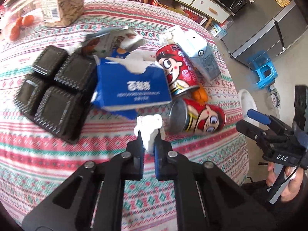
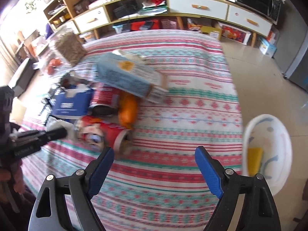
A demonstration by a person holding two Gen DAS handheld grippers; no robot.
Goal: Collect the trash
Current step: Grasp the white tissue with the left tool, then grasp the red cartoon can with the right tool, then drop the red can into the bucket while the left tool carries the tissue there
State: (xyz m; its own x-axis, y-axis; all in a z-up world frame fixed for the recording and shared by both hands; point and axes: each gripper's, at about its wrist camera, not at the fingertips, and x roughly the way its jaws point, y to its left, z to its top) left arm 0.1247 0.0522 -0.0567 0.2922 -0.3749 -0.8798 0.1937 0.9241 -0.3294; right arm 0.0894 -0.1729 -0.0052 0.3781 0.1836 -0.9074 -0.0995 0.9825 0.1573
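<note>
In the left wrist view my left gripper [image 1: 148,134] is shut on a crumpled white tissue [image 1: 149,123] just above the striped tablecloth [image 1: 38,163]. Beyond it lie two red cartoon cans [image 1: 200,119] [image 1: 177,71], a blue tissue box [image 1: 132,88], a pale blue carton [image 1: 204,57], orange peel [image 1: 201,95] and a black four-cell tray [image 1: 52,92]. My right gripper [image 2: 154,150] is open over bare cloth, with the nearer can [image 2: 104,134] just ahead on its left. A white basin [image 2: 273,130] holding a yellow piece sits beyond the table's right edge.
A jar of seeds [image 1: 61,3] and a bag of red fruit [image 1: 19,25] stand at the table's far left. Off the right edge are a blue stool [image 1: 263,71] and a grey fridge [image 1: 269,28]. A low cabinet [image 2: 192,9] runs along the back wall.
</note>
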